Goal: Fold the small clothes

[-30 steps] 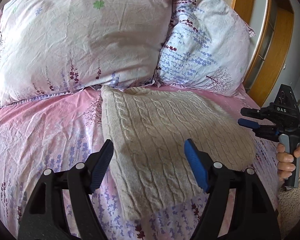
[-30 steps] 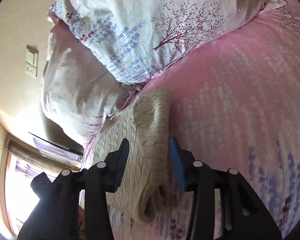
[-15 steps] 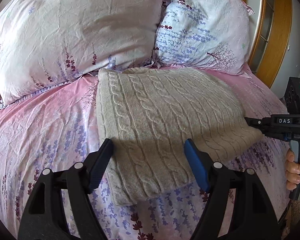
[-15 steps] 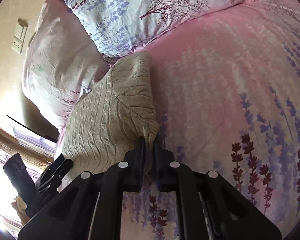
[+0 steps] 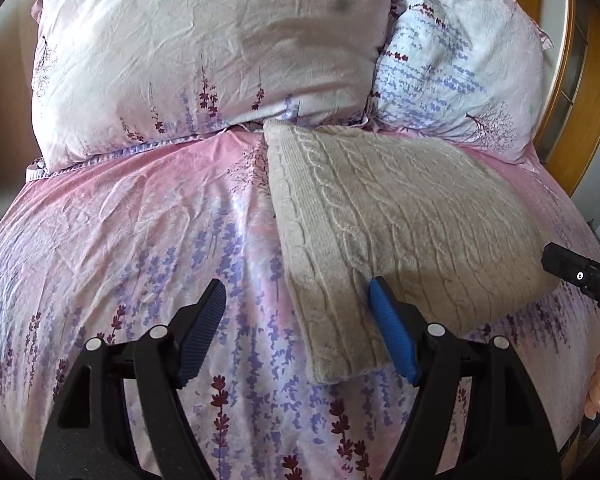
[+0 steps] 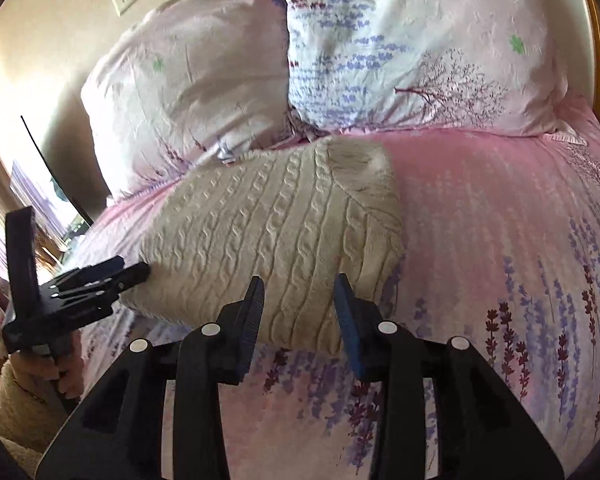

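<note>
Two grippers are shown with their jaws apart and nothing held. The left gripper is poised above the near left corner of the folded cable-knit sweater; its right pad is seen over the knit, its left pad over the bedsheet, and contact cannot be confirmed. The right gripper is poised just short of the sweater's near edge, apart from it.

The sweater is laid as a compact folded rectangle on the pink lavender-print bedsheet, its far edge against the two pillows. In the right wrist view the left gripper is seen at the sweater's left corner.

Half a second earlier the right jaws were clamped together on the sweater's near right edge; that edge has since been released and the jaws reopened. The left jaws were spread throughout, but have been shifted left, from straddling the knit to straddling its left border. The release is judged to mark a fold completed, with the garment left flat; only tidying or a final fold is thought to remain.
</note>
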Demonstrator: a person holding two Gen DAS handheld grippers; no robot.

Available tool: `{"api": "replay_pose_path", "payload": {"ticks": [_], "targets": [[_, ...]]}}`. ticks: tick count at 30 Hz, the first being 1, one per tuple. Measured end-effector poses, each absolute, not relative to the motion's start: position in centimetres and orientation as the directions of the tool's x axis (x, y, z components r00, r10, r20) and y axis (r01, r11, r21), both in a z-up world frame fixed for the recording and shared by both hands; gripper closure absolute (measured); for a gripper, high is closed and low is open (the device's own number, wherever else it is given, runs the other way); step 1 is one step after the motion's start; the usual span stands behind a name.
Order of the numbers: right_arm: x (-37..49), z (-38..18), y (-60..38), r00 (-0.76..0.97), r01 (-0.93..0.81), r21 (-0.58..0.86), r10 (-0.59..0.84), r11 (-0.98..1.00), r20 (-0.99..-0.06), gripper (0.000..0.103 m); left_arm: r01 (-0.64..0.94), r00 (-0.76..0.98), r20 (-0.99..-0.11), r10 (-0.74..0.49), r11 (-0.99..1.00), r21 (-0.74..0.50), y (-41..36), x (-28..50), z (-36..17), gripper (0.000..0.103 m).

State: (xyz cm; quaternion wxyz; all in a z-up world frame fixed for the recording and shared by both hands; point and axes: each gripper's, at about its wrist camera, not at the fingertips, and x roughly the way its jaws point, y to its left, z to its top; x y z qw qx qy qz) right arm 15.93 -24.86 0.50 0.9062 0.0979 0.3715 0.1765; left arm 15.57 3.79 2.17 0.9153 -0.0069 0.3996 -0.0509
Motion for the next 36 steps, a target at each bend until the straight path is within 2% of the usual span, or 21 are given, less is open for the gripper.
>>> {"api": "replay_pose_path", "payload": {"ticks": [8, 13, 14, 15, 17, 19, 20, 24, 26, 31, 36], "targets": [[15.1, -0.4, -23.0, 0.693, -0.19, 0.14, 0.233, 0.972, -0.682, 0.061, 0.071, 0.644, -0.756, -0.117, 0.993, -0.094, 4.4, 15.9, 0.8, 0.027], [13.2, 0.8, -24.3, 0.723, -0.162, 0.184, 0.244, 0.969, -0.646, 0.06, 0.09, 0.654, -0.736, -0.175, 0.984, -0.153, 5.5, 13.9, 1.8, 0.026], [12.6, 1.1, -24.7, 0.735, -0.145, 0.181, 0.228, 0.973, -0.638, 0.048, 0.089, 0.66, -0.731, -0.175, 0.984, -0.155, 5.7, 13.4, 2.0, 0.023], [12.3, 1.4, -24.8, 0.748, -0.125, 0.165, 0.203, 0.978, -0.632, 0.032, 0.084, 0.666, -0.726, -0.17, 0.984, -0.154, 5.9, 12.8, 2.1, 0.021], [11.4, 1.8, -25.4, 0.772, -0.103, 0.144, 0.17, 0.984, -0.612, 0.026, 0.069, 0.676, -0.719, -0.16, 0.986, -0.154, 6.2, 11.7, 2.3, 0.014], [10.8, 1.9, -25.8, 0.775, -0.09, 0.146, 0.161, 0.985, -0.611, 0.02, 0.061, 0.684, -0.711, -0.159, 0.985, -0.162, 6.3, 10.7, 2.5, 0.012], [10.6, 1.8, -26.1, 0.771, -0.086, 0.154, 0.164, 0.984, -0.615, 0.013, 0.058, 0.684, -0.711, -0.161, 0.984, -0.166, 6.2, 10.3, 2.6, 0.01], [9.5, 1.3, -26.2, 0.775, -0.053, 0.15, 0.136, 0.987, -0.617, 0.001, 0.051, 0.679, -0.718, -0.154, 0.985, -0.163, 5.4, 8.9, 2.5, 0.006], [9.0, 1.3, -25.9, 0.783, -0.044, 0.133, 0.117, 0.99, -0.611, 0.001, 0.048, 0.675, -0.724, -0.143, 0.987, -0.15, 4.9, 8.7, 2.3, 0.004], [8.9, 0.7, -24.5, 0.743, -0.046, 0.075, 0.084, 0.996, -0.664, 0.001, 0.038, 0.659, -0.743, -0.117, 0.992, -0.122, 4.0, 8.5, 1.8, 0.002], [9.1, -0.2, -23.7, 0.709, -0.067, 0.104, 0.121, 0.992, -0.694, 0.001, 0.019, 0.624, -0.777, -0.083, 0.996, -0.091, 3.4, 8.8, 0.9, 0.002]]}}
